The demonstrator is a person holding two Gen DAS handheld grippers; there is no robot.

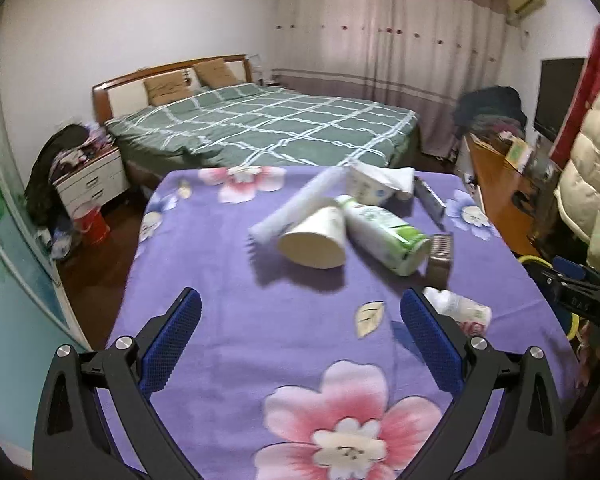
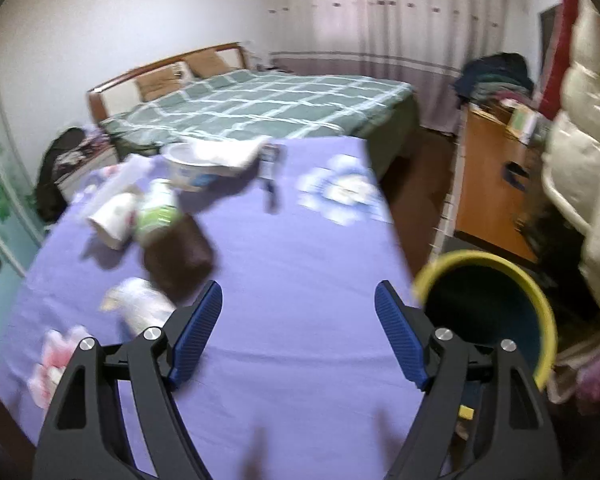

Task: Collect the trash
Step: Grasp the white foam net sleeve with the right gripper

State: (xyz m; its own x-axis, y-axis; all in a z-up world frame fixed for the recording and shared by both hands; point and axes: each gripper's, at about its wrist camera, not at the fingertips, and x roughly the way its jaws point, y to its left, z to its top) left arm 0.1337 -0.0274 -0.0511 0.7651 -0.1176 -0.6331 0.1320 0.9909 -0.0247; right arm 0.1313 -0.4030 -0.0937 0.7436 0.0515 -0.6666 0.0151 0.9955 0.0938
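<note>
Near field, left wrist view: left gripper (image 1: 300,312) held over the purple floral tablecloth (image 1: 260,320), jaws spread wide, nothing between the blue pads. Just beyond the right-hand pad: small clear plastic bottle (image 1: 460,310) lying on its side.

Near field, right wrist view: right gripper (image 2: 298,304) also over the cloth, jaws fully apart, empty. At lower right, beside the table edge and below it: yellow-rimmed bin (image 2: 540,304), interior dark, contents not discernible. Judged as the receptacle for the trash.

Middle field: main cluster of trash, all resting on the cloth. Paper cup (image 1: 314,238) on its side, mouth toward the camera. White-and-green bottle (image 1: 384,236) lying just beside it, touching or nearly so. Brown tin (image 1: 440,258) at the bottle's base end. White tube (image 1: 296,204) slanting behind the cup.

Farther: white tub (image 1: 366,190) with crumpled tissue (image 1: 396,178) draped on it, and a flat silver-grey item (image 1: 430,198) to its right, too blurred to identify. Near the far left corner of the table: a small pale scrap (image 1: 184,190).

Beyond the table: bed with green checked cover (image 1: 260,120), curtain, side furniture.

Progress, as a judgement: early stage at best. No item gripped, every visible piece on the table, none seen in the bin. Remaining: each listed item to be grasped and dropped into the bin. Nearest candidate: the small clear bottle.
</note>
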